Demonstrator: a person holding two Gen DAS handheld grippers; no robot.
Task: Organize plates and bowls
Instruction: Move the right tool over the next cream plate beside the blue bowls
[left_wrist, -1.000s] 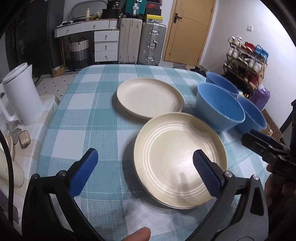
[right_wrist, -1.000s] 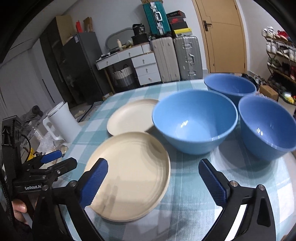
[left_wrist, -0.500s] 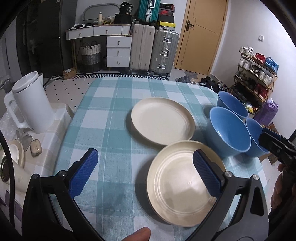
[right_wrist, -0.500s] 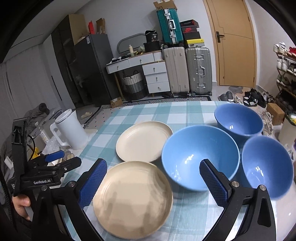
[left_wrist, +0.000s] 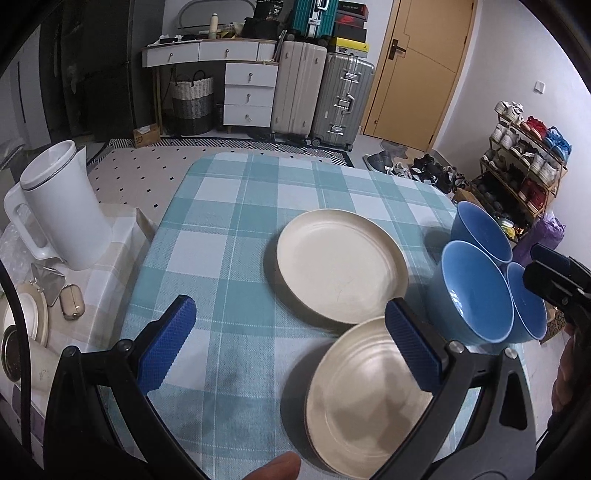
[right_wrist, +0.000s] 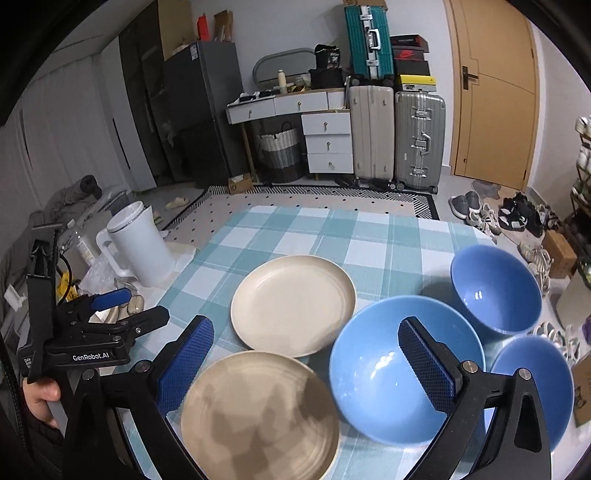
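Left gripper (left_wrist: 291, 343) open, empty; near plate (left_wrist: 362, 398) at its 5 o'clock. Right gripper (right_wrist: 306, 365) open, empty; large bowl (right_wrist: 376, 365) at 3 o'clock.

Home: suitcases (left_wrist: 325, 92), shoe rack (left_wrist: 524, 162).

Ahead of the jaws, a white wall backs a white drawer unit (right_wrist: 327, 142), a woven basket (right_wrist: 280, 153) and upright suitcases (right_wrist: 419, 138). To their right stands a tan wooden door (right_wrist: 493, 92). A patterned rug (left_wrist: 236, 142) covers the floor.
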